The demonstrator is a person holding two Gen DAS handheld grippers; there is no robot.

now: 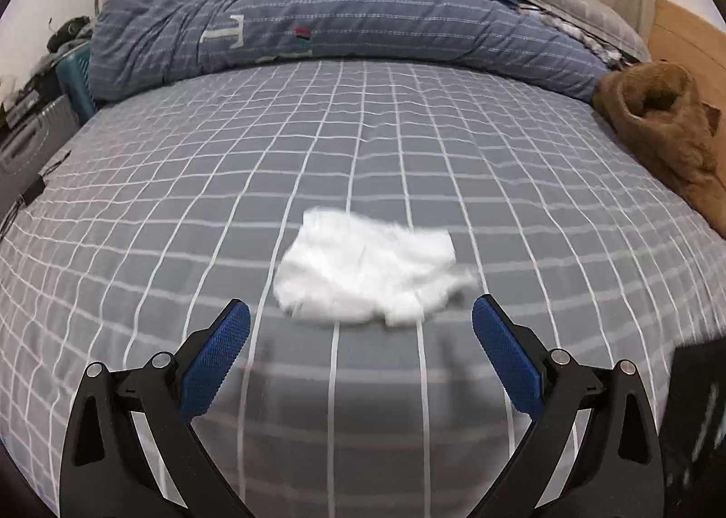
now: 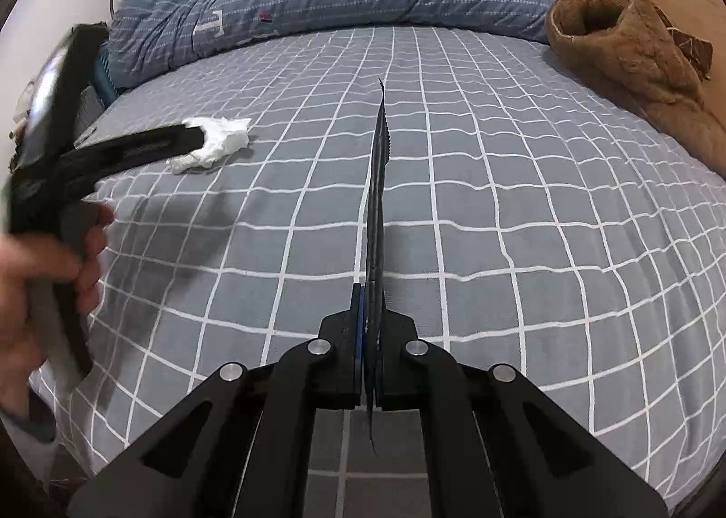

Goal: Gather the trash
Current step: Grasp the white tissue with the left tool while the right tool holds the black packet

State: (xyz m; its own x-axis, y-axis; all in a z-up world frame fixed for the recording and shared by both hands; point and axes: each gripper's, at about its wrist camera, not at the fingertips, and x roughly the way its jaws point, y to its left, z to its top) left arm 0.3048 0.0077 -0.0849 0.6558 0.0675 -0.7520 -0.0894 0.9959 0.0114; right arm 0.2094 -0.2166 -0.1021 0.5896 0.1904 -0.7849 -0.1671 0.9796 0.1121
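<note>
The bed (image 1: pixel 181 209) carries a grey sheet of soft, slightly rippled fabric, marked with a thin white grid. On it lies the tissue (image 1: pixel 367 266), a crumpled white wad, fibrous at the edges and irregular in outline, near the middle of the sheet. The left gripper (image 1: pixel 360 327) stands wide open just short of the tissue; its pads (image 1: pixel 217 364) are blue with a fine knurled texture on black angular arms, and nothing is between them. In the right wrist view the same gripper (image 2: pixel 199 141) appears from the side as a blurred black bar whose tip overlaps the tissue (image 2: pixel 218 141); contact cannot be confirmed. That view alone shows the hand (image 2: pixel 54 264) gripping its handle. The right gripper (image 2: pixel 372 327) is fully closed on a thin black sheet (image 2: pixel 379 182), seen edge-on, flat and stiff-looking with a serrated upper edge, standing upright out of the jaws; its material cannot be told. The left wrist view shows only a dark blurred mass at its lower right edge where that gripper would be. Behind the bed surface lies a bunched quilt (image 1: pixel 345 19), blue with pale dashed stripes, puffy and creased. At the right edge rests a brown garment (image 2: pixel 635 51), plush and fuzzy, its rolled opening facing the camera more fully in the right wrist view.
</note>
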